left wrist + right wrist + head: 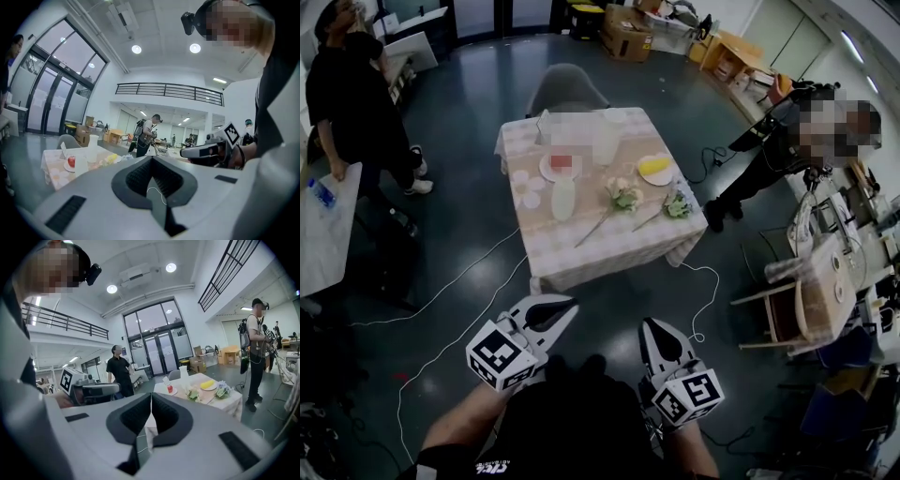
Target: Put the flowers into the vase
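Note:
A small table with a checked cloth [609, 246] stands ahead in the head view. On it a white vase [563, 199] stands upright. Two flowers lie flat to its right, one pale [623, 197], one near the right edge [677, 206]. Both grippers hang over the floor, well short of the table. My left gripper [563, 307] is shut and empty, as is my right gripper [653, 329]. The right gripper view looks past its shut jaws [151, 414] to the flowers [192, 394]. In the left gripper view the jaws [151, 180] meet, with the vase [81, 165] far off.
The table also bears a plate with an apple [561, 166], a plate with something yellow [655, 169] and a white jug [607, 141]. A grey chair [565, 89] stands behind. Cables [450, 300] cross the floor. People stand at left [356, 103] and right [787, 150]. A wooden chair [806, 300] is at right.

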Motion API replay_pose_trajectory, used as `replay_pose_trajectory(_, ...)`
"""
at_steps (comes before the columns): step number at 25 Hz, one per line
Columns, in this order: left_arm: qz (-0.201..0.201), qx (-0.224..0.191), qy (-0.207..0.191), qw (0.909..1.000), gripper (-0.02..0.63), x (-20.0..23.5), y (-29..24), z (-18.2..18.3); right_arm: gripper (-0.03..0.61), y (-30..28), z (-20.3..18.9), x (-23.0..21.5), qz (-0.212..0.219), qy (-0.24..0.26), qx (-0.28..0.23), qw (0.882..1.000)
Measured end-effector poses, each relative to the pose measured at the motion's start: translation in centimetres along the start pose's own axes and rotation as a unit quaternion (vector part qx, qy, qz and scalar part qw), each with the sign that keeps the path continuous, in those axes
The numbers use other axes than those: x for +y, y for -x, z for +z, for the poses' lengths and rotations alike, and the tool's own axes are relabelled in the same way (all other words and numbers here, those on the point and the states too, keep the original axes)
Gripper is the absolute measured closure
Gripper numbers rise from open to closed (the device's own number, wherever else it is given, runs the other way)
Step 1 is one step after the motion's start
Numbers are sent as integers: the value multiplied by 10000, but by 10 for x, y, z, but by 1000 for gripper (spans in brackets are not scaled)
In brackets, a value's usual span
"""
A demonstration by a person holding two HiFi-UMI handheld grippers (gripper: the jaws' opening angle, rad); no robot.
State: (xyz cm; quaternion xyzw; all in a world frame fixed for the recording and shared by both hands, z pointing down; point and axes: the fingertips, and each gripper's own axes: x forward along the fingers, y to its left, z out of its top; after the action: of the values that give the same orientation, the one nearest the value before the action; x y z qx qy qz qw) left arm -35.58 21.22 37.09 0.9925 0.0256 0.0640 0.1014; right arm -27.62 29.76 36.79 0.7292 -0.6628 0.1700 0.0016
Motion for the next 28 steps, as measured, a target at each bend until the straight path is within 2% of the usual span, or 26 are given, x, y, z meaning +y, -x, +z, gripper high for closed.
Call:
replay_pose_trajectory(9,102,97,52,9999,606,30,-57,2,552,-37,14,-52,156,-51,-49,9999)
replay_pose_trajectory(14,102,-2,36,9999,606,38,-105,17,552,-47,29,-104,151,-42,-81,9998)
replay_pose_trajectory(20,235,65,8,9997,606,46,-156,27,553,-54,45,-159,183,-29,-142,9997)
replay_pose_trajectory(28,374,145,99,9991,606,57,-192,24,552,-75,45,-199,336,-217,5,9992)
